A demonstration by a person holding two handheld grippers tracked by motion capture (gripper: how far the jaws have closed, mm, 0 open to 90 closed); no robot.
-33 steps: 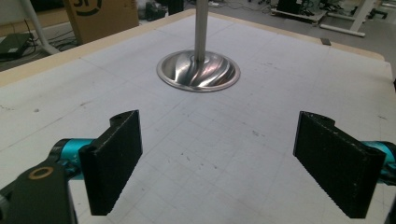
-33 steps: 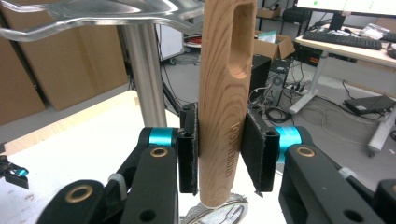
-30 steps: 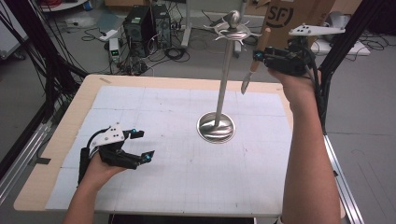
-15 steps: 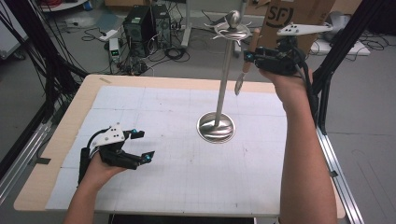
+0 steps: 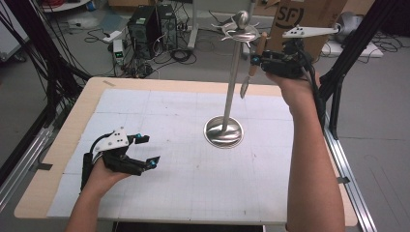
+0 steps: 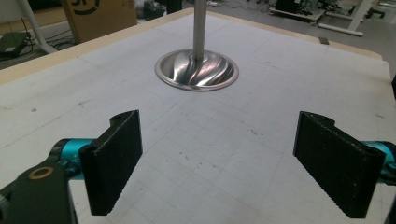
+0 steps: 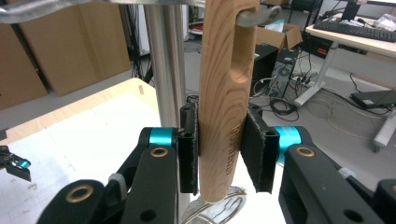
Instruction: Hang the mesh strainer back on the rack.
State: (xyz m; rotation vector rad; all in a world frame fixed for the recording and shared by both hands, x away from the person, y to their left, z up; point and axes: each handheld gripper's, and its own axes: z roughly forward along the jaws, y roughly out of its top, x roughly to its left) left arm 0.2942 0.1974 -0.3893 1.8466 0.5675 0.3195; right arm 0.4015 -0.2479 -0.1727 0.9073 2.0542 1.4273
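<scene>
A metal stand (image 5: pixel 232 82) rises from a round base (image 5: pixel 223 131) at mid-table, with hooks around its top. My right gripper (image 5: pixel 256 62) is up beside the top, shut on the wooden handle (image 7: pixel 229 93) of a utensil that hangs blade down (image 5: pixel 243 89). In the right gripper view one hook (image 7: pixel 254 17) reaches into the handle's slot, and the pole (image 7: pixel 163 60) stands just left of it. My left gripper (image 5: pixel 147 151) rests on the mat at the front left, open. Nothing lies between its pads (image 6: pixel 114 158), which face the base (image 6: pixel 196 72).
A white gridded mat (image 5: pixel 183 183) covers the wooden table. Beyond the far edge are a cardboard box (image 5: pixel 309 19), computer towers (image 5: pixel 150 24) and cables on the floor. Black frame posts (image 5: pixel 353 53) stand close on the right.
My right gripper has carried the utensil a little left and up, closer to the stand's top. The left gripper has stayed where it was.
</scene>
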